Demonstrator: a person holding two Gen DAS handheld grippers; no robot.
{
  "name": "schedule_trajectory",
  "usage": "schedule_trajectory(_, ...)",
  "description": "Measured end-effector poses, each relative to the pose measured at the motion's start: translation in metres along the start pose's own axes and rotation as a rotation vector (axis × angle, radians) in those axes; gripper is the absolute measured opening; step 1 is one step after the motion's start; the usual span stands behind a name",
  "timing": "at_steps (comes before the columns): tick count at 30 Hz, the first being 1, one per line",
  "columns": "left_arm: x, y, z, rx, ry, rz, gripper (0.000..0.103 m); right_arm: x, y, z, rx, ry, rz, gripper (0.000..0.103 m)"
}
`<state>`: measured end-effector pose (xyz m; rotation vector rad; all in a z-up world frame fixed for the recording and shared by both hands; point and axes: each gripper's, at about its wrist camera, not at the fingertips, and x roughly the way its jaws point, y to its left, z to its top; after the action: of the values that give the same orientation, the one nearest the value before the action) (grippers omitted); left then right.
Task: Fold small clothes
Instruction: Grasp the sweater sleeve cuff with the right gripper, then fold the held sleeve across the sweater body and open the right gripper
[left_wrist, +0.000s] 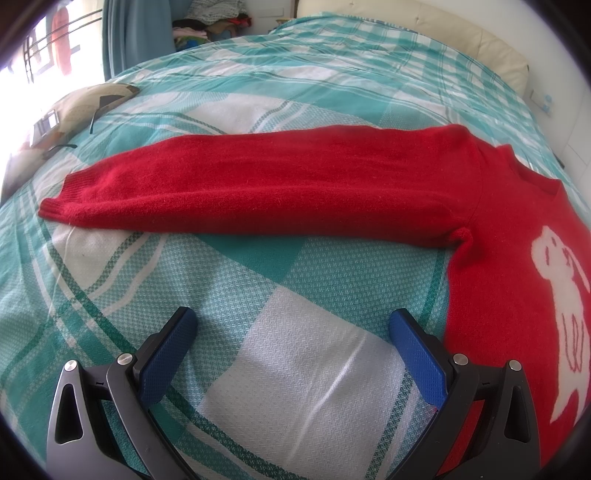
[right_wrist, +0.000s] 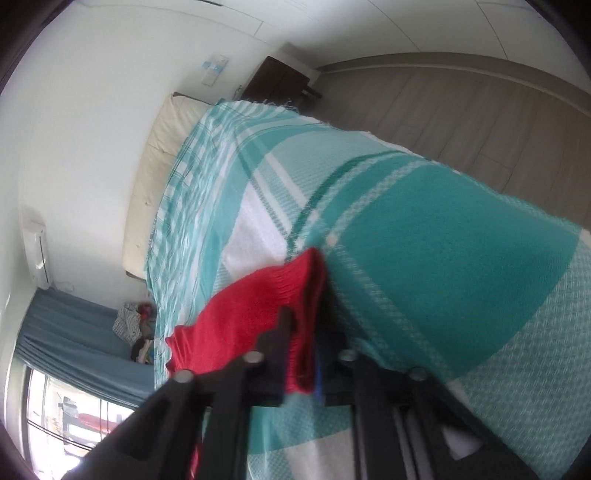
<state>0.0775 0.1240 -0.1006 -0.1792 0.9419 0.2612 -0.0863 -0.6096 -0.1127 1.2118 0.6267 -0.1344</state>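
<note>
Red sweater (left_wrist: 280, 181) lies spread mid-bed (left_wrist: 295, 369), sleeve out flat. Left gripper (left_wrist: 293, 332) released, hovering over the bedspread. Right gripper (right_wrist: 303, 332) clenched on a ribbed red edge; thin pinch could slip, or drag the body askew.

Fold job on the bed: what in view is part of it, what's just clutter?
Job:
- red sweater, one sleeve laid out flat
- left gripper, open above the bedspread
- right gripper, shut on red sweater fabric

Lying about:
- bag at the bed's edge
- clothes pile behind the bed
- cream headboard
</note>
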Motion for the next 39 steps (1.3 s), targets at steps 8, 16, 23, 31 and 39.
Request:
schedule_trajectory(8, 0.0, 0.0, -0.002, 0.004, 0.009, 0.007, 0.103, -0.024, 0.064, -0.009, -0.197, -0.079, -0.028, 0.004)
schedule_trajectory(16, -0.002, 0.001, -0.005, 0.018, 0.029, -0.005, 0.103, -0.023, 0.214, -0.04, -0.426, -0.065, 0.049, 0.004)
schedule_trajectory(23, -0.027, 0.027, -0.008, 0.039, 0.088, -0.083, 0.103, 0.055, 0.356, -0.131, -0.607, 0.106, 0.211, 0.004)
schedule_trajectory(31, -0.022, 0.031, -0.008, 0.042, 0.072, -0.018, 0.103, 0.199, 0.407, -0.269, -0.717, 0.396, 0.251, 0.004)
schedule_trajectory(39, -0.017, 0.035, -0.01, 0.034, 0.075, -0.04, 0.103, 0.294, 0.34, -0.336, -0.527, 0.767, 0.244, 0.068)
